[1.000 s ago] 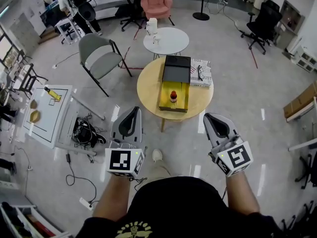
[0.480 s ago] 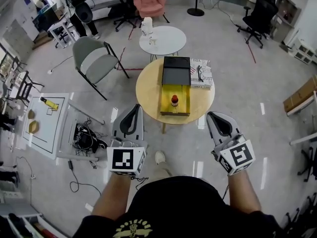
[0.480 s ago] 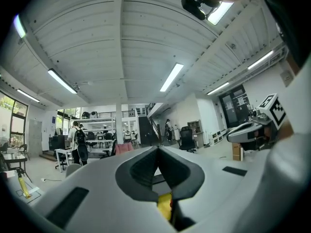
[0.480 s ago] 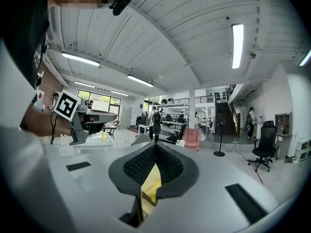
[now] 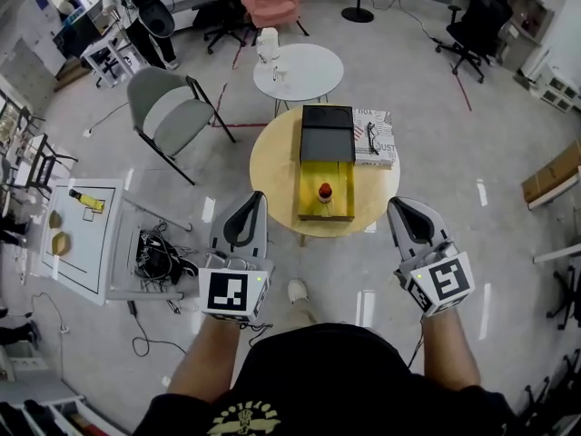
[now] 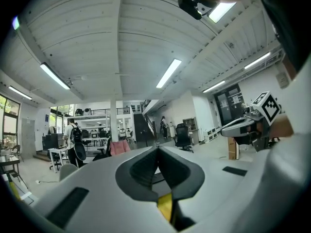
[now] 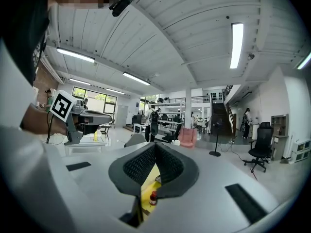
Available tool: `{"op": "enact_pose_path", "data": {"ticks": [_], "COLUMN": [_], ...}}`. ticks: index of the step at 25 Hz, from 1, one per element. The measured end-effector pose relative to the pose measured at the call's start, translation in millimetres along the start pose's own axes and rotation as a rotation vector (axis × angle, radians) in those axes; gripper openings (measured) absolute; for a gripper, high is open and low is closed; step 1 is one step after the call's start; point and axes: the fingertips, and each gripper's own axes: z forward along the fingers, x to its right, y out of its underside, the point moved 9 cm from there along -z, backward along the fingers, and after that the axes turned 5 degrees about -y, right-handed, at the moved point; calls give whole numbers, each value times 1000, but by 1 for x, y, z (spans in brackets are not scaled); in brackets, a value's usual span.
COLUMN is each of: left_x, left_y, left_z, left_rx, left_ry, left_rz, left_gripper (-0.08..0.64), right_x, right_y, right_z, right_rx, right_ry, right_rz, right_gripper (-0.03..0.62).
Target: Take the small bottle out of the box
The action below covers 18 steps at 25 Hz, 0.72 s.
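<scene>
Round table (image 5: 272, 166): small bottle (image 5: 325, 192) upright in yellow box (image 5: 311, 200); left gripper (image 5: 249, 200) and right gripper (image 5: 405, 207) fingers together

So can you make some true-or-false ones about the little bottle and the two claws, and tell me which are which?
1. The small bottle stands inside the yellow box. True.
2. The right claw is holding the bottle. False: it is shut on nothing, off the table's near edge.
3. The yellow box sits on the round wooden table. True.
4. The left claw is wide open. False: its jaws are together, with nothing between them.
</scene>
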Motion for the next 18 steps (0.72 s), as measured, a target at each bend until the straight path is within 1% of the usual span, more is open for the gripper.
{"op": "enact_pose_path", "data": {"ticks": [2, 8, 14, 18], "left_x": [-1, -13, -24, -31], "left_y": [2, 6, 8, 8], "left_z": [11, 44, 68, 82], "left_rx": [-4, -7, -8, -10], "left_ry": [21, 45, 75, 97], "left_rz": [5, -7, -18, -19], "left_gripper": [14, 14, 14, 14], "right_x": [4, 11, 23, 20], "right_y": [2, -1, -7, -9], "right_z": [8, 35, 50, 63], "right_rx": [-7, -32, -34, -41], "right_ry": [3, -10, 22, 19], "right_rz": [9, 4, 8, 14], "right_gripper": [15, 15, 15, 15]}}
